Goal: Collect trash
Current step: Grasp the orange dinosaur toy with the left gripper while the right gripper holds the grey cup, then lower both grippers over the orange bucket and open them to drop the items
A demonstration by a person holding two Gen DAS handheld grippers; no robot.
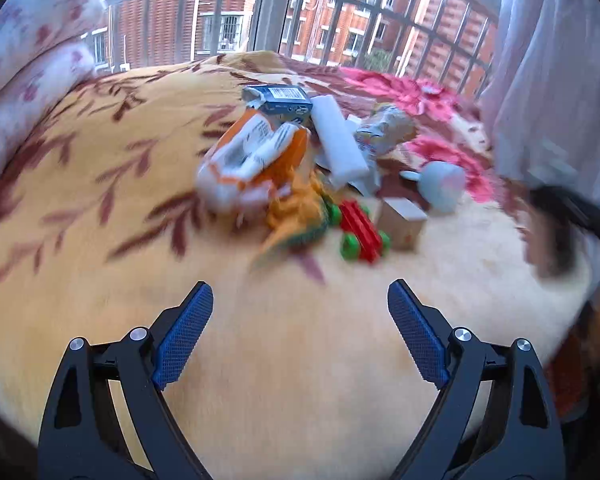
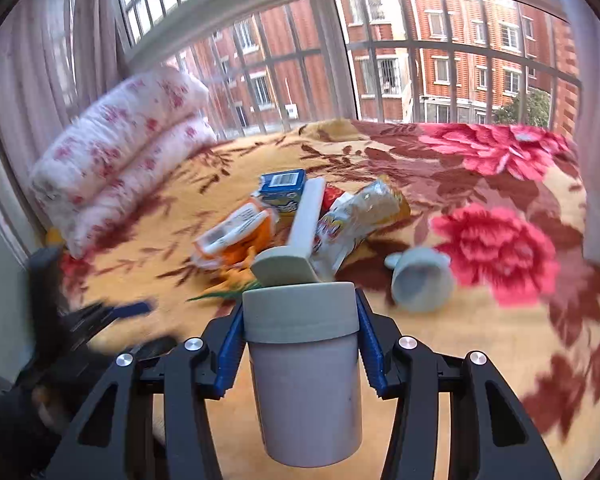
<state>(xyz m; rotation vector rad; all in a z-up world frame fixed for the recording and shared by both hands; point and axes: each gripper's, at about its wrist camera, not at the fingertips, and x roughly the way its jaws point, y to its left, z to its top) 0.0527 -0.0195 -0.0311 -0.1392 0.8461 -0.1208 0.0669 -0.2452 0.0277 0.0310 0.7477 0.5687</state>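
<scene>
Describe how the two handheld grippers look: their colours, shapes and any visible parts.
Both look the same. The left gripper and the right gripper have glossy black angular frames with triangular cut-outs and round silver pivot bolts. Their jaws carry flat blue pads with a fine ribbed texture. No cables, markings or sleeves can be told.

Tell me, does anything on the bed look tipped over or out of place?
Yes. A pale blue mug lies on its side on the blanket, right of the wrapper pile. The blue carton there looks torn open.
</scene>
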